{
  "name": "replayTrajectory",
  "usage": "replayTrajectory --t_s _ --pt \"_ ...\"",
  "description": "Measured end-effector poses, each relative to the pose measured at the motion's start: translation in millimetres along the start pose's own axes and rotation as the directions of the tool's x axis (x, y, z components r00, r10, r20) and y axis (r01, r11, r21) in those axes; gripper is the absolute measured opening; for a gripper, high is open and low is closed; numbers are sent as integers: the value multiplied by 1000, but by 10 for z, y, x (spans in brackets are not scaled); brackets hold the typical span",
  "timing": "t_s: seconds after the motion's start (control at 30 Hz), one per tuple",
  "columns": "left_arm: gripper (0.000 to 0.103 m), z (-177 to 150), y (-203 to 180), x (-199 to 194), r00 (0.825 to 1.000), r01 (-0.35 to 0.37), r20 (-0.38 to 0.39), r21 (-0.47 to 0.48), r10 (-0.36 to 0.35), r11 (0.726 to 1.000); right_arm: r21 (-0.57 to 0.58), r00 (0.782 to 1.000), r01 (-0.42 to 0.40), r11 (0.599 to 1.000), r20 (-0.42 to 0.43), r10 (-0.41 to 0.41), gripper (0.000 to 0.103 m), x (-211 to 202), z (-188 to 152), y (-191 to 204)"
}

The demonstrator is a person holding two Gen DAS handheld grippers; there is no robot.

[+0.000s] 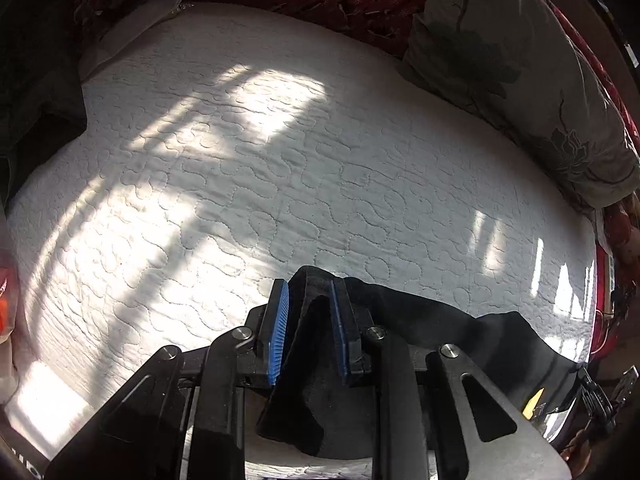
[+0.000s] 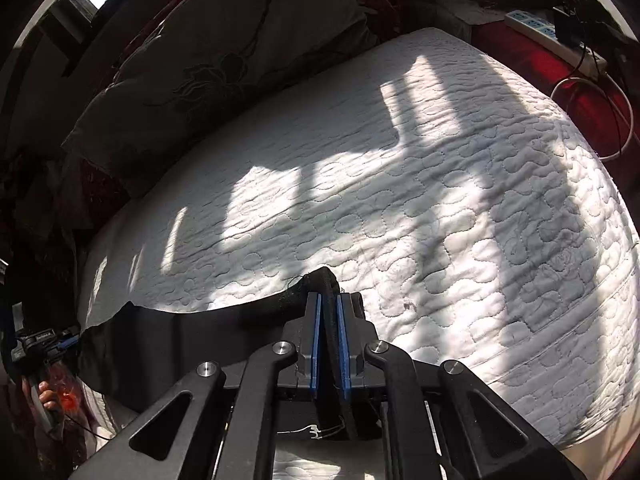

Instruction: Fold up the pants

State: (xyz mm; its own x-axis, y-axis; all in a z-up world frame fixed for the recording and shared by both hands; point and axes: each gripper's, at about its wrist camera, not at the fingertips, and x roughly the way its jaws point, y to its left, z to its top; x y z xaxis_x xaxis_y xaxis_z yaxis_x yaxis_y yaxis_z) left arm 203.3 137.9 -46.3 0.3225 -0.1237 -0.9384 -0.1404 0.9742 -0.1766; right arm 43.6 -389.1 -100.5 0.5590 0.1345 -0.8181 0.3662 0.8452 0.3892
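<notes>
Left hand-held gripper (image 1: 309, 286) pinches a bunched edge of black pants (image 1: 460, 332); right hand-held gripper (image 2: 328, 300) clamped tight on another edge. Pants stretched betw. them over near edge of white quilted bed (image 1: 280, 160). Floral pillow (image 1: 500, 60) at far corner, power strip w/ cords (image 2: 560, 36) past bed's far edge.

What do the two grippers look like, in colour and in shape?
Both look alike. The left gripper and the right gripper have black angular linkage arms with triangular cut-outs and silver round pivot pins. Their fingers carry blue ribbed pads. No sleeves show.
</notes>
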Motion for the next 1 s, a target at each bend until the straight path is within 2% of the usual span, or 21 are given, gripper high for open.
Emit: replayTrajectory --t_s 0.07,0.17,0.23,0.37,0.4,0.47,0.5,0.53,0.63,0.7,0.77,0.83,0.9,0.97,1.0 --pt "18 -27 94 85 1000 -5 -26 -23 4 1000 0 998 43 999 -49 -43 7 126 -7 -71" --pt "19 -47 242 125 998 36 -44 -79 -40 996 28 992 65 997 -109 -62 11 306 -120 -182" --pt "19 -49 369 68 996 77 -47 -110 -82 991 58 993 75 995 -95 -70 26 266 -144 -227" --pt "19 -107 461 -138 990 136 -20 -122 -139 983 84 996 83 993 -45 -80 30 5 -67 -259" --pt "23 -163 485 -191 987 159 -18 -126 -162 979 74 997 81 994 -25 -79 30 -72 -41 -235" --pt "37 -320 540 -285 979 200 -7 -148 -204 968 55 998 64 996 -10 -64 33 -173 -11 -152" --pt "49 -432 573 -322 974 225 6 -162 -228 961 45 998 55 997 -9 -55 36 -206 -7 -92" --pt "56 -566 599 -349 970 243 12 -174 -244 954 32 999 46 998 -10 -45 37 -217 -10 -18" --pt "56 -857 605 -342 956 287 3 -208 -293 935 -11 1000 3 1000 -29 -4 37 -190 -85 234" --pt "56 -984 557 -250 940 324 -20 -246 -339 913 -26 999 -19 999 -51 18 37 -121 -152 372" --pt "56 -1020 535 -134 927 345 -50 -281 -372 896 -25 996 -37 999 -79 35 37 -46 -217 455" --pt "56 -984 526 -51 924 345 -48 -318 -378 883 -22 994 -47 999 -100 44 37 1 -275 495" --pt "53 -916 533 -39 925 346 -31 -347 -379 872 -19 993 -49 999 -109 46 37 9 -331 506" --pt "26 -813 530 -53 928 342 -21 -349 -372 872 -15 992 -49 999 -114 47 37 5 -375 500" --pt "15 -772 519 -70 924 352 -22 -349 -383 869 -15 992 -48 999 -114 46 37 -11 -393 496"
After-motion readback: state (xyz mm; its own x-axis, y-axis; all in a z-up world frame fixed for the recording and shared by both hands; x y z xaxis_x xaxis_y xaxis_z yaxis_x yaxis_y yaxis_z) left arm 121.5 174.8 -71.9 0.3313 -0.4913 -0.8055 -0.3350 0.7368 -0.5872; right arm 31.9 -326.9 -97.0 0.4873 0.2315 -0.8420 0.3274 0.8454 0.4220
